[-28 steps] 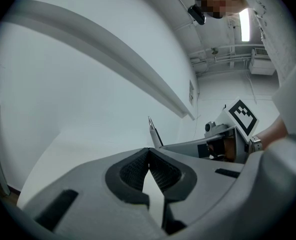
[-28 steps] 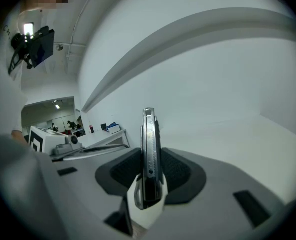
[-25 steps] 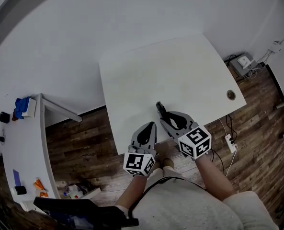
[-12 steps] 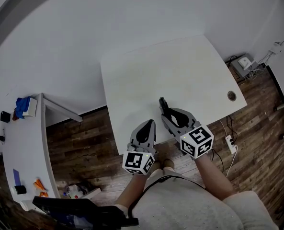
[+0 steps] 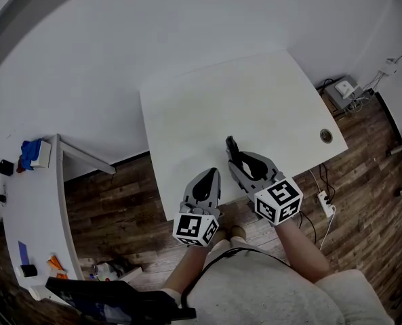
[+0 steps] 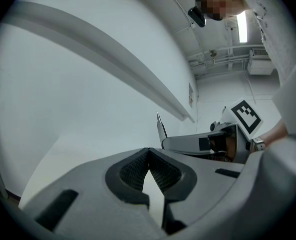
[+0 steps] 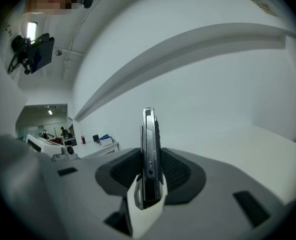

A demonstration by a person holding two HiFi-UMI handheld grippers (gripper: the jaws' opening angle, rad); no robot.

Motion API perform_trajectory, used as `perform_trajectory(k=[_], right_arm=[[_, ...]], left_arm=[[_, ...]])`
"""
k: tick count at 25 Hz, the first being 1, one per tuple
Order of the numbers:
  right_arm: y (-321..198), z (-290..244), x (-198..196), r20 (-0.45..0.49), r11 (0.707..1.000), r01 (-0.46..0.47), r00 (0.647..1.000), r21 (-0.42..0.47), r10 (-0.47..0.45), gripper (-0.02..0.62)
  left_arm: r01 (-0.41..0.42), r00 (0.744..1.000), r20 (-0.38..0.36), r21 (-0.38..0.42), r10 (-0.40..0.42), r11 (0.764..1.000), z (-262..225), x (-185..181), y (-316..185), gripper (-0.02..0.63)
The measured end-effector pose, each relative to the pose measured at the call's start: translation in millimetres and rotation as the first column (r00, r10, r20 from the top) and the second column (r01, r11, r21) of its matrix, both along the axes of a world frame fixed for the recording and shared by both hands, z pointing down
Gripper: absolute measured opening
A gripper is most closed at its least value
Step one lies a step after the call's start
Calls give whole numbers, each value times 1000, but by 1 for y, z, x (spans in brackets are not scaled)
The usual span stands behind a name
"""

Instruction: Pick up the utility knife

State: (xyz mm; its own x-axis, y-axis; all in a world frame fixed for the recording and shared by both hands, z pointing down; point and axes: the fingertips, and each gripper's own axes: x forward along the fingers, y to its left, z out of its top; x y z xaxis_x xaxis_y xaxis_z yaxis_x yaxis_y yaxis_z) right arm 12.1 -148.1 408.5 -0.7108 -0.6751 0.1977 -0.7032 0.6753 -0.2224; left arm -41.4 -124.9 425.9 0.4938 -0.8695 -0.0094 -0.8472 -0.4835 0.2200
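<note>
One slim, dark utility knife stands edge-on, clamped in the right gripper.

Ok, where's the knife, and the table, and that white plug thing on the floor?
utility knife (image 7: 148, 149): right gripper view, middle of its body.
table (image 5: 255, 100): head view, bare part of its top.
power strip (image 5: 326, 202): head view, its middle, on the wooden floor.

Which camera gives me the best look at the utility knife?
The right gripper view: the slim dark metal utility knife stands edge-on, clamped between the fingers of the right gripper. The head view shows it small and dark; the left gripper view shows only its tip.
</note>
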Motion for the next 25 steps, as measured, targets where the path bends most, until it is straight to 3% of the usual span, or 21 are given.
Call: perform_trajectory(k=[25], right_arm=[[-1,4,1,-10,1000,-15,1000,-1,15,132]], left_arm=[[-10,1000,-7,6,10,1000,-2,2,-1,6]])
